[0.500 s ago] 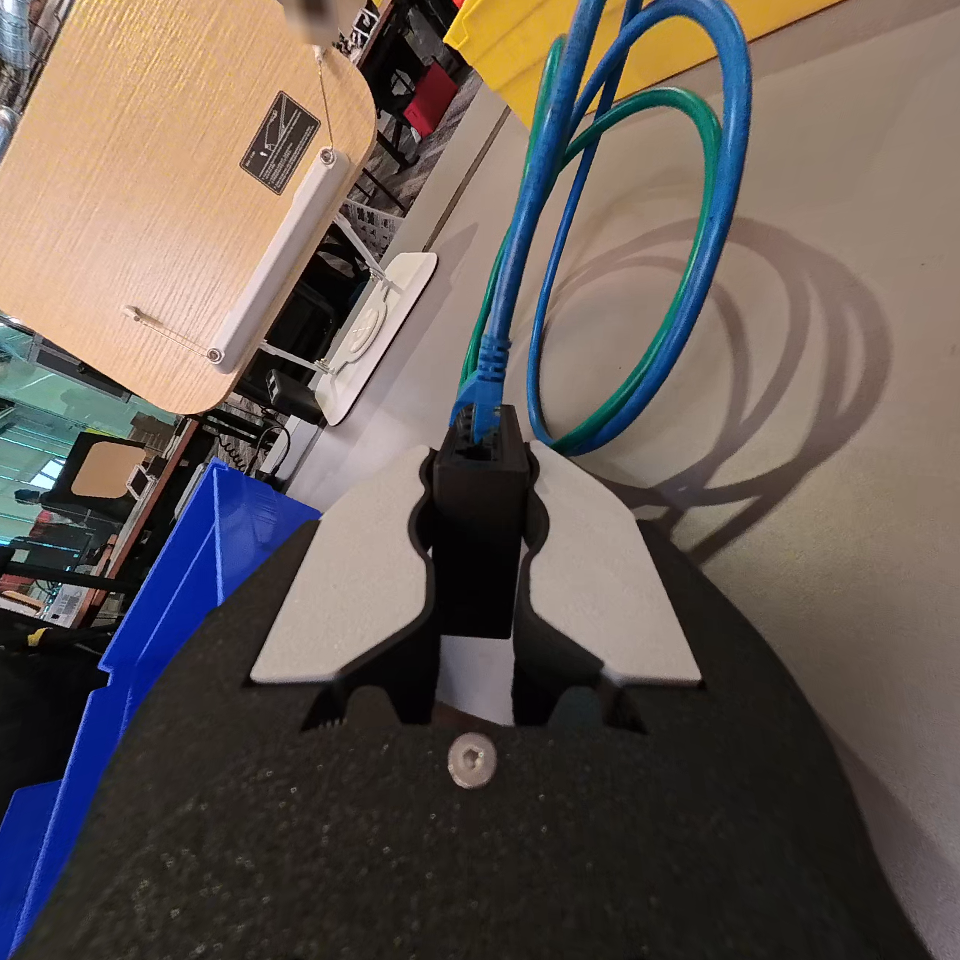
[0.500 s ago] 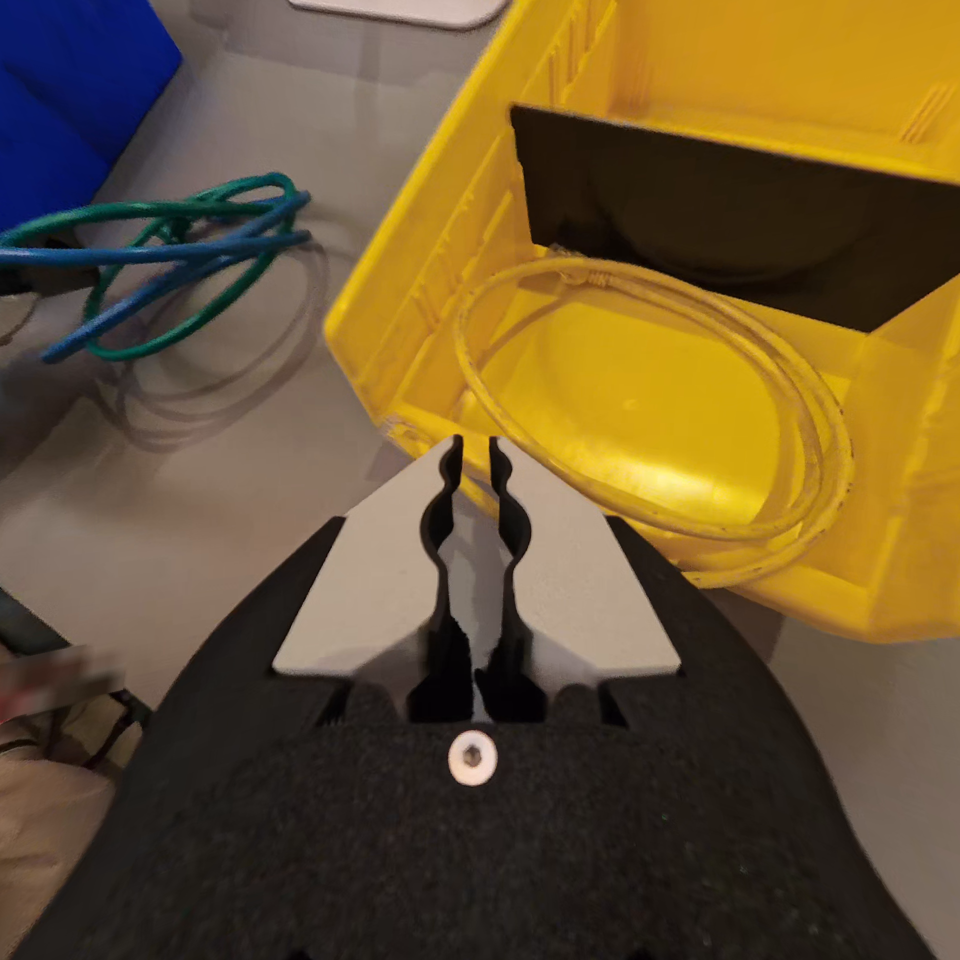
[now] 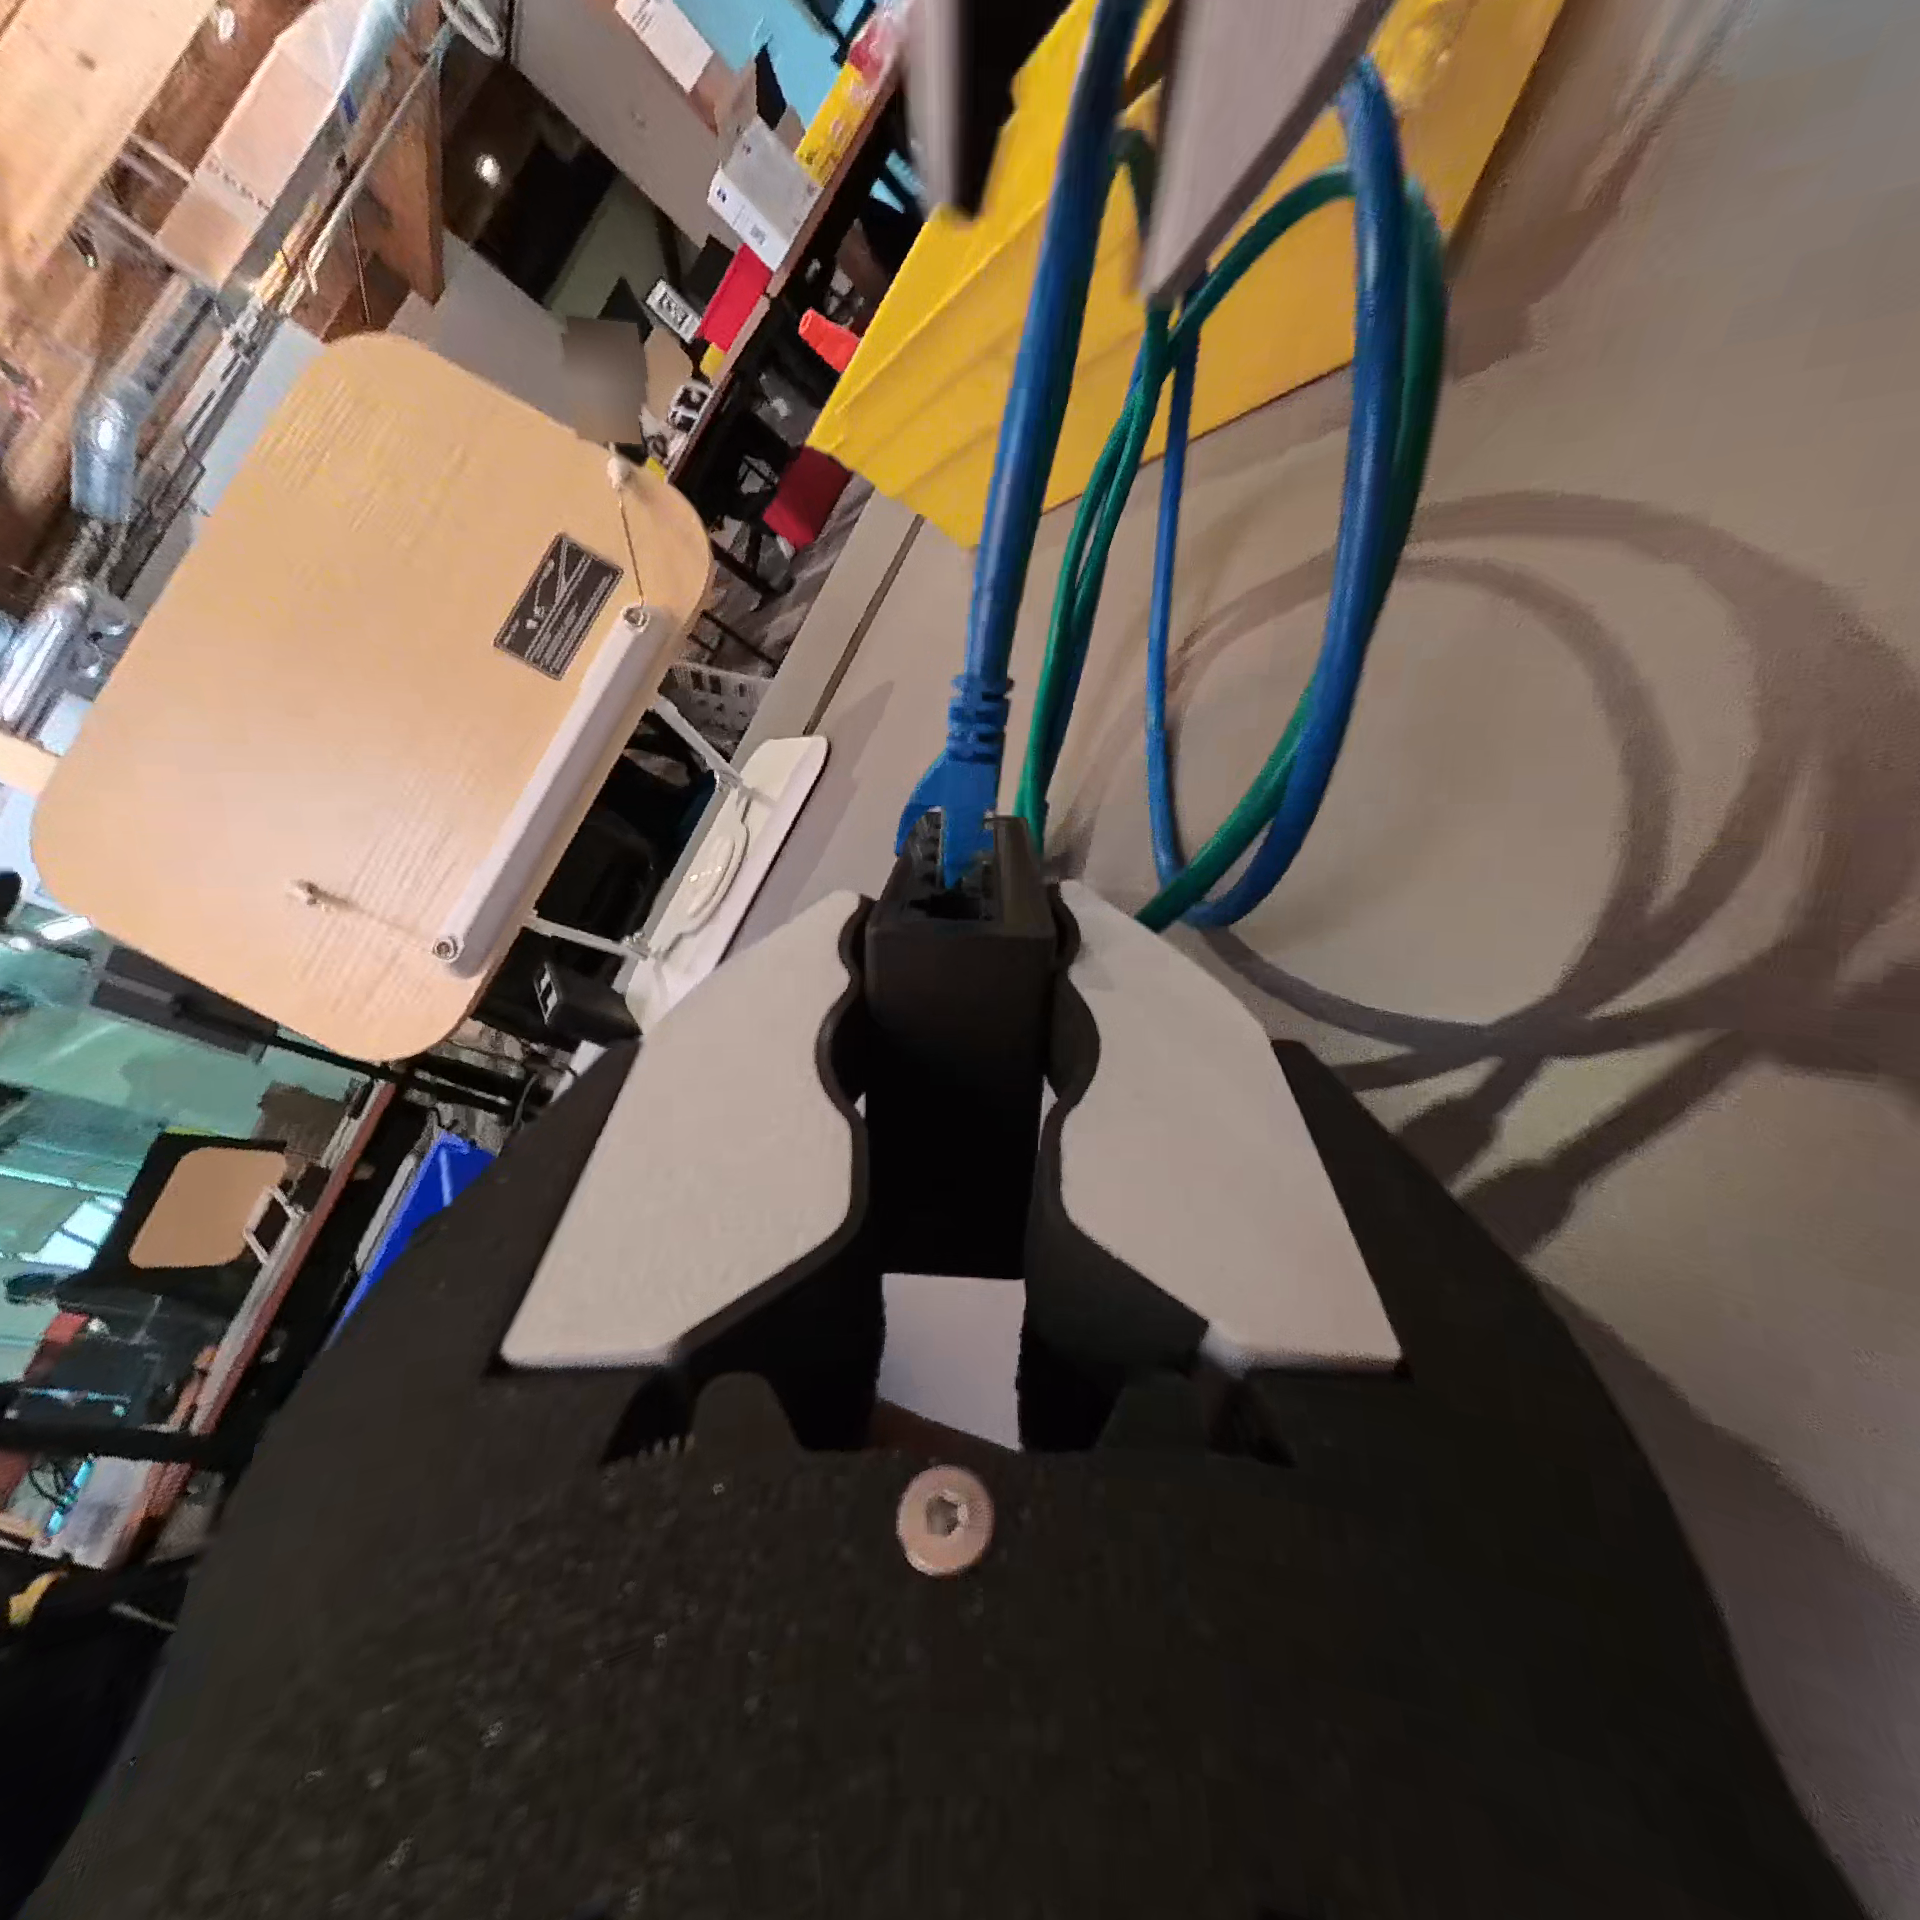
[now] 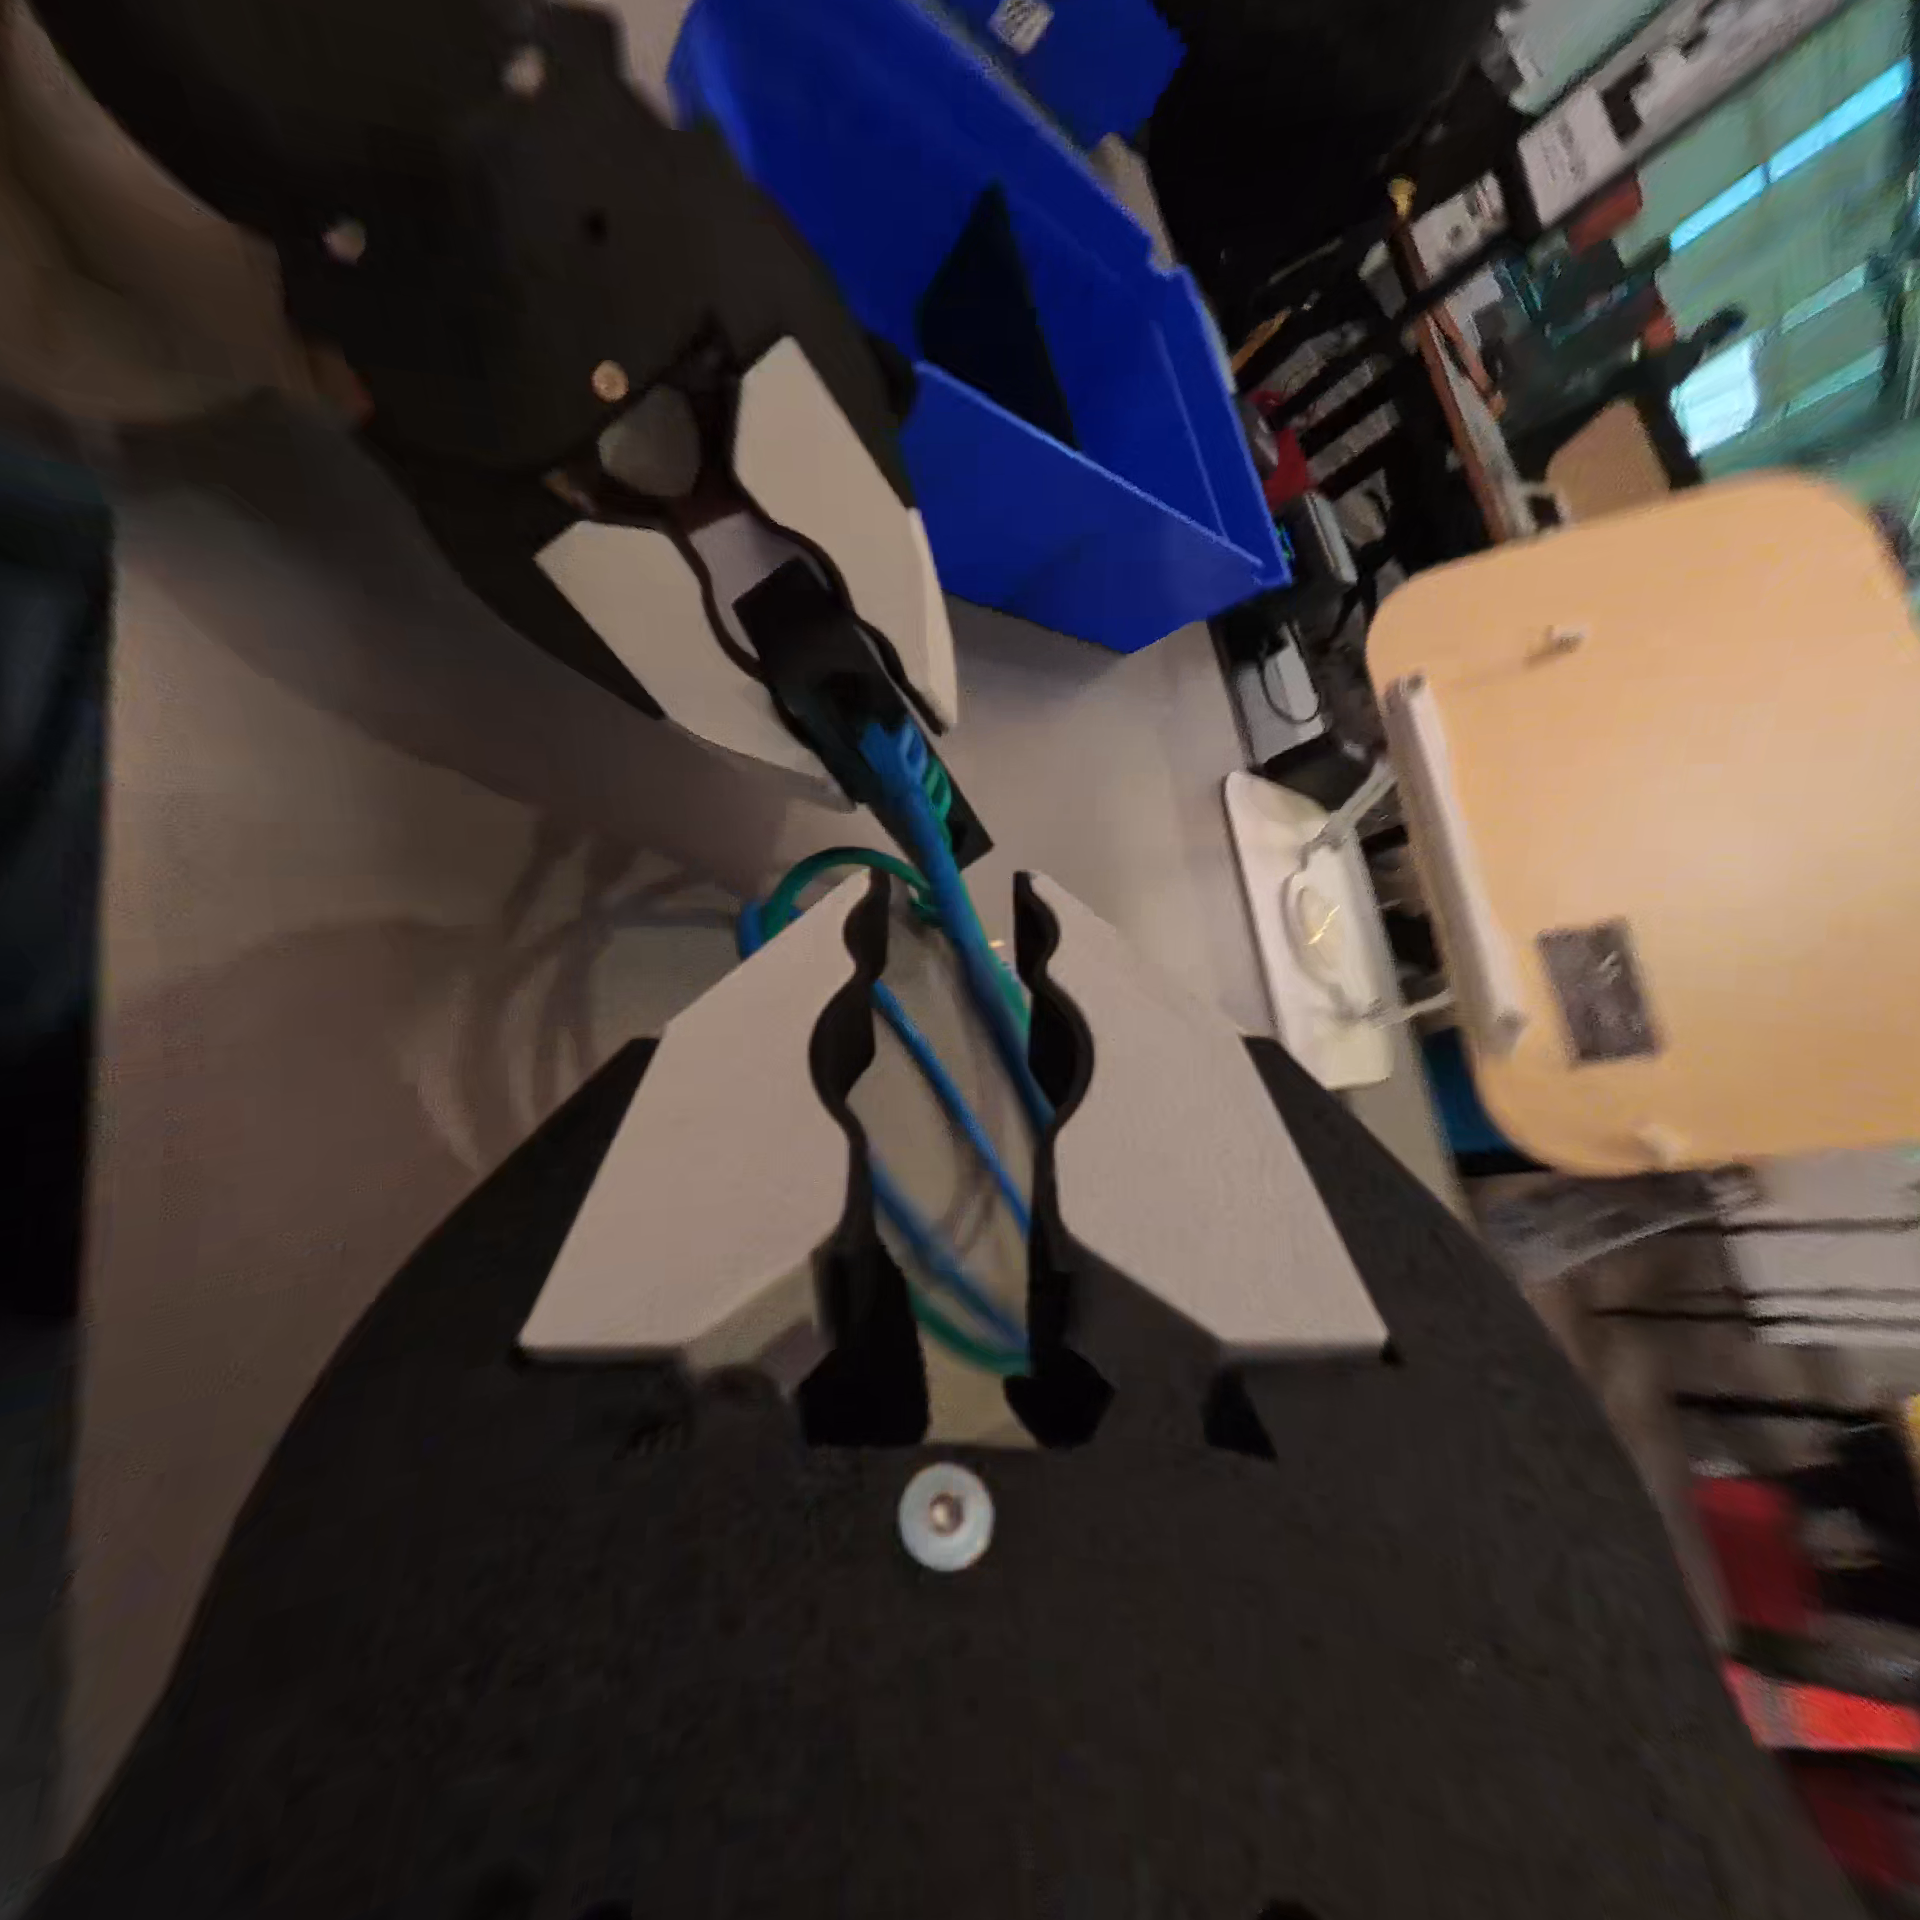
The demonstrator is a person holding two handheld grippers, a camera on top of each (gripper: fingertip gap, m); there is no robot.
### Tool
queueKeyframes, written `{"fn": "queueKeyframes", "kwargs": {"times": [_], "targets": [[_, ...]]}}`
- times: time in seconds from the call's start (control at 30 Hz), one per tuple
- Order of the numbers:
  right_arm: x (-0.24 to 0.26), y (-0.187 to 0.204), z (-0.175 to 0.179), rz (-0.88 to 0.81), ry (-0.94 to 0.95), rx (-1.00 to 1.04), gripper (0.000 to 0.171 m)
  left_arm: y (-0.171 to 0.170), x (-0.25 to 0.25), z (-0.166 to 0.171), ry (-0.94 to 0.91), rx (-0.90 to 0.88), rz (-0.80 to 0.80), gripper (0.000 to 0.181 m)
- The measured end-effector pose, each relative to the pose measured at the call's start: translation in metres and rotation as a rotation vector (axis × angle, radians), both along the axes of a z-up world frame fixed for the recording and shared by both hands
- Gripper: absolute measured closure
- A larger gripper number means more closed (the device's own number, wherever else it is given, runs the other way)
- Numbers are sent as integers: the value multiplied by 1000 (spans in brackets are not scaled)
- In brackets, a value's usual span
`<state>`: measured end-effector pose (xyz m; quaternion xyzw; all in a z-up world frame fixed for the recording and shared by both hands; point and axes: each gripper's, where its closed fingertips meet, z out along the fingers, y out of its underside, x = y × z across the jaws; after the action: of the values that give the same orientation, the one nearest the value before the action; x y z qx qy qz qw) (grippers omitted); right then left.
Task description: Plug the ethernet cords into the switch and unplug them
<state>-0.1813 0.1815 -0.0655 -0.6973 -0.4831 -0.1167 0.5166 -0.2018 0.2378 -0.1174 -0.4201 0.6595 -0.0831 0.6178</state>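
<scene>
Grey table [image 3: 1662, 312] carries looped cords; a yellow bin [image 3: 935, 343] sits behind. Left gripper [image 3: 956, 914] clamps the black switch [image 3: 951, 1060], blue cord [image 3: 1023, 468] plugged in. Right gripper [image 4: 945, 883], fingers apart, straddles that cord unclosed.

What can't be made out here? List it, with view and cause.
- Green ethernet cable's plug: left wrist view, hidden behind the small black switch.
- Whether the right gripper touches the blue ethernet cable: right wrist view, motion blur.
- Yellow plastic bin's contents: left wrist view, cut off at top.
</scene>
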Motion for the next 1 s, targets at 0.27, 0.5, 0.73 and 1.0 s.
{"fn": "queueKeyframes", "kwargs": {"times": [0.27,0.5,0.73,1.0], "targets": [[-26,23,-42,182,-384,-79,148,-14,4,-7,65,106,-26,152],[-31,30,-47,207,-366,-63,151,-11,1,-8,67,100,-23,152],[-33,32,-52,213,-386,-71,156,-11,2,-12,86,101,-21,151],[-31,37,-63,143,-318,-222,160,-5,0,-21,143,60,20,151]]}}
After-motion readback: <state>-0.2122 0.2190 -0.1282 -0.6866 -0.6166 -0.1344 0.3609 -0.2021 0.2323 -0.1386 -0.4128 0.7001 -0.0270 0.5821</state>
